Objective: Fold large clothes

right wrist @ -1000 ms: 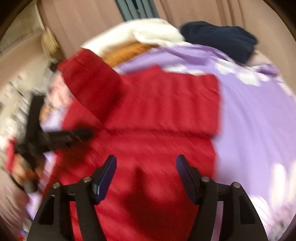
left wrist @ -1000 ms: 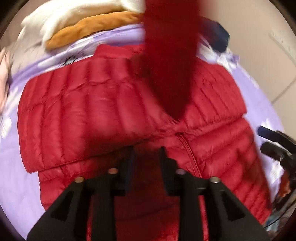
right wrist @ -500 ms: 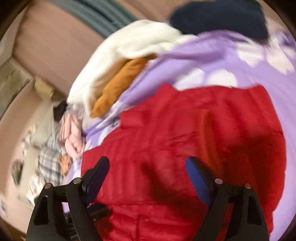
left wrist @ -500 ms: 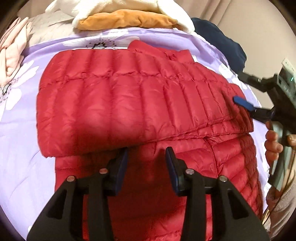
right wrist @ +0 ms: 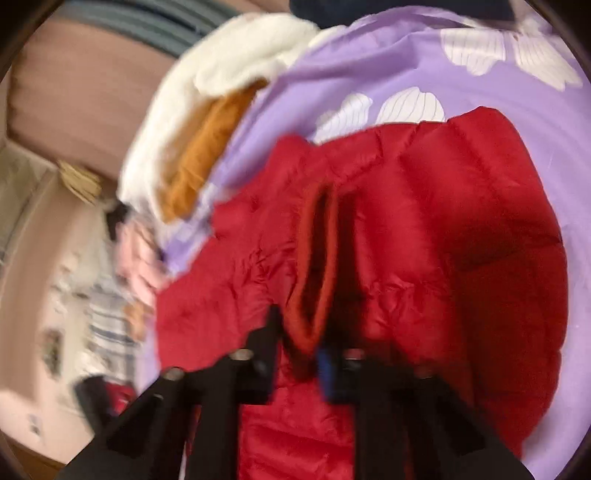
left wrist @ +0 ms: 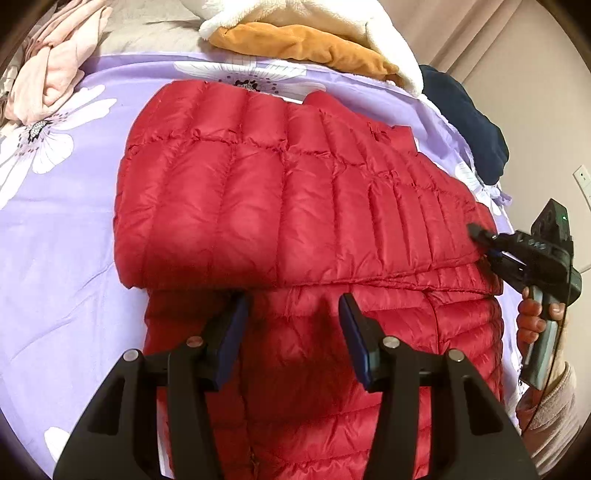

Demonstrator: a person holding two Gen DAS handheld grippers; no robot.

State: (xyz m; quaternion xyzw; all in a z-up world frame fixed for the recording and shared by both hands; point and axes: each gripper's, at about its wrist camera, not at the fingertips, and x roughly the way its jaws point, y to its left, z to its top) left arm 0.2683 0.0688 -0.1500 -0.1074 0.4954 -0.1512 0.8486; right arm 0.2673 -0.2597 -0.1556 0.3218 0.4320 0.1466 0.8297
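Note:
A red quilted down jacket (left wrist: 288,206) lies on the purple flowered bedsheet (left wrist: 55,240), with both sleeves folded across its chest. My left gripper (left wrist: 293,314) is open and empty, hovering over the jacket's lower front. My right gripper (right wrist: 299,339) is shut on the red sleeve cuff (right wrist: 314,266) at the jacket's right edge; it also shows in the left wrist view (left wrist: 480,240). The right wrist view is blurred.
A white fleece (left wrist: 295,14) and an orange garment (left wrist: 306,44) are piled at the bed's far side, with a navy garment (left wrist: 465,122) at right and pink clothes (left wrist: 55,62) at far left. A wall (left wrist: 535,92) stands to the right.
The raised sleeve has been laid down across the jacket. My left gripper has opened wider. My right gripper, open before, has closed on the sleeve cuff at the jacket's right edge.

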